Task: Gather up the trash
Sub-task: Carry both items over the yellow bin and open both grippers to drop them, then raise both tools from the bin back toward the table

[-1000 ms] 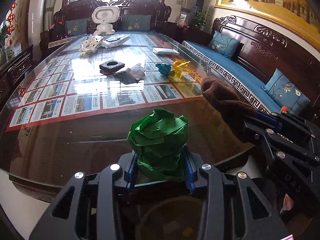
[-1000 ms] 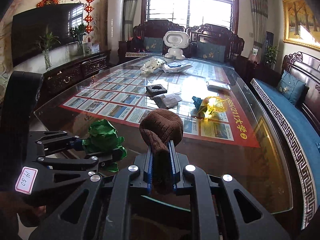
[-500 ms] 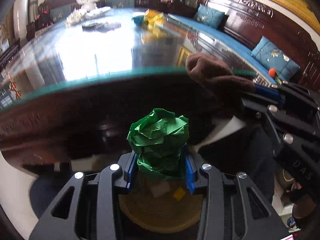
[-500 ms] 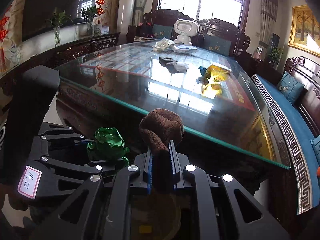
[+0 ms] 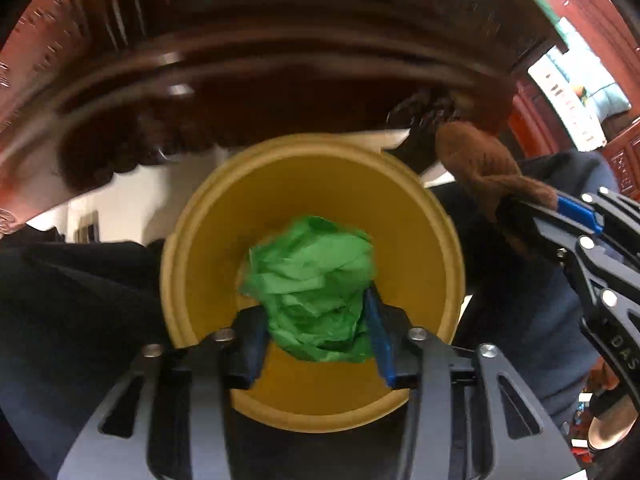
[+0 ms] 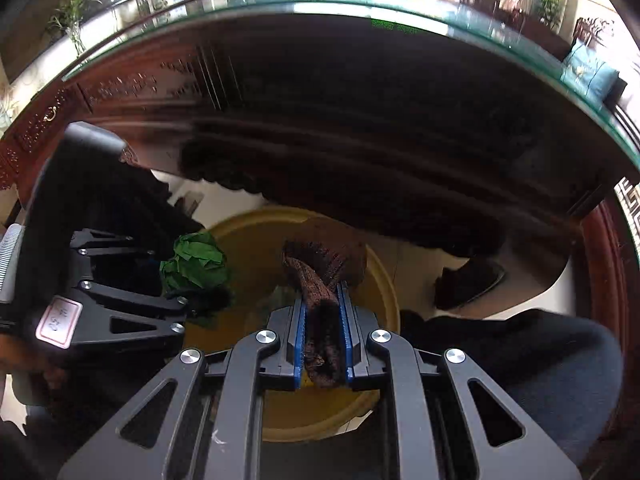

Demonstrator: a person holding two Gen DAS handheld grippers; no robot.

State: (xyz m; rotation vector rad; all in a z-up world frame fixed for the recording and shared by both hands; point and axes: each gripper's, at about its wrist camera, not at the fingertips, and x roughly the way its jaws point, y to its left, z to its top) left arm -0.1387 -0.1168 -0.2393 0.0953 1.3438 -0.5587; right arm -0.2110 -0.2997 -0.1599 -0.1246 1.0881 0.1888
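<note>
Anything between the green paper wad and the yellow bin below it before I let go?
Nothing visible. The left tool holds the green paper wad directly over the open yellow bin. The brown sock in the right tool hangs off to the side.

This is looking like the sitting room of a home, furnished in a traditional carved-wood style. A large dark desk (image 6: 360, 120) with a glass top and ornate carved apron is filling most of the right wrist view. A low carved sideboard (image 6: 44, 120) is standing along the left wall, with potted green plants (image 6: 72, 20) on it. A blue cushion (image 6: 588, 72) is lying on dark wooden seating at the right, and pale floor tiles (image 6: 532, 284) are showing under the desk.
</note>
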